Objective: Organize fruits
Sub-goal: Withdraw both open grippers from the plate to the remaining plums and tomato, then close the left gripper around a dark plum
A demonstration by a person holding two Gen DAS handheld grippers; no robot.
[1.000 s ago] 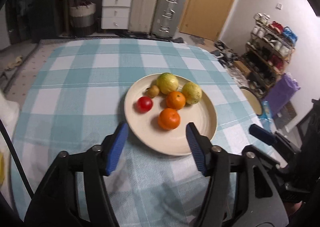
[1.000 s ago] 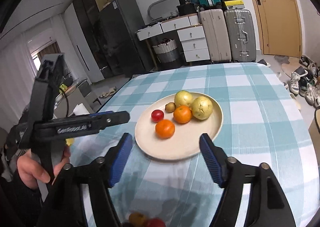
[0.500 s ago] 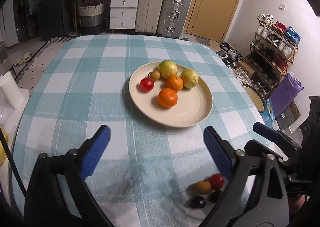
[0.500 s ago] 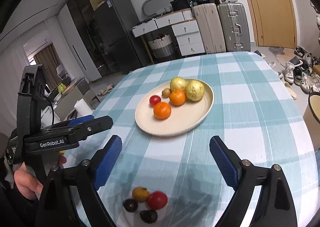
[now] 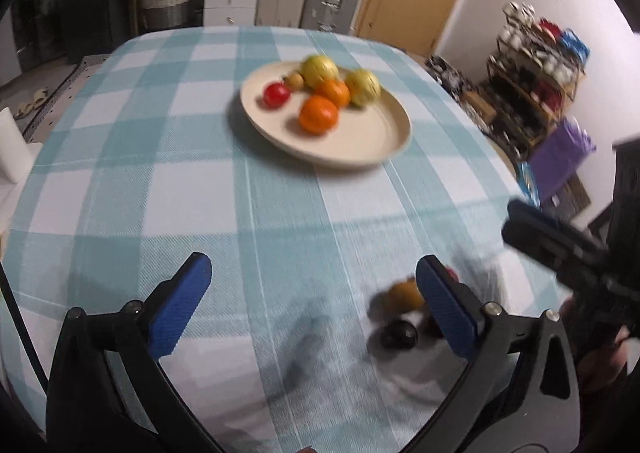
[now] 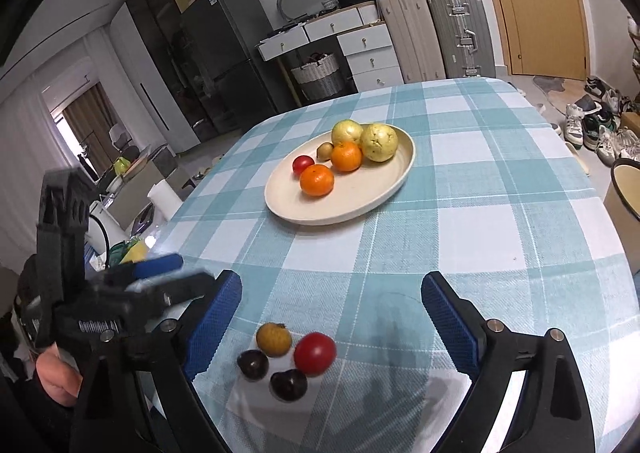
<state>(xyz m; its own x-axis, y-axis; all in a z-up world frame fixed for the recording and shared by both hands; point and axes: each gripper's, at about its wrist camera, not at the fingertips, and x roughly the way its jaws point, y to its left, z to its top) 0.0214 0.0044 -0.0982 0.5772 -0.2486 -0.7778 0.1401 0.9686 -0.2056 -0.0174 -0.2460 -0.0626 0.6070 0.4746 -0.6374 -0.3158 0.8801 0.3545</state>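
A cream plate (image 6: pixel 372 193) (image 5: pixel 360 141) on the checked tablecloth holds two oranges (image 6: pixel 317 180), two yellow-green fruits (image 6: pixel 379 142), a small tomato (image 6: pixel 303 164) and a small brown fruit. Loose near the table's front edge lie a red tomato (image 6: pixel 315 353), a small yellow-brown fruit (image 6: pixel 273 339) (image 5: pixel 404 295) and two dark plums (image 6: pixel 289 384) (image 5: pixel 398 335). My right gripper (image 6: pixel 332 321) is open and empty just above the loose fruits. My left gripper (image 5: pixel 312 307) is open and empty, left of them; its right finger partly hides them.
The table (image 6: pixel 500 213) has a blue-and-white checked cloth. Behind it stand suitcases (image 6: pixel 436 33), white drawers, a basket and a door. A shoe rack (image 5: pixel 536 65) and a purple bag are on the right. A bucket (image 6: pixel 624 189) stands by the table's right edge.
Both grippers have pulled back from the plate toward the front edge and opened wider. The loose fruits have come into view under them.
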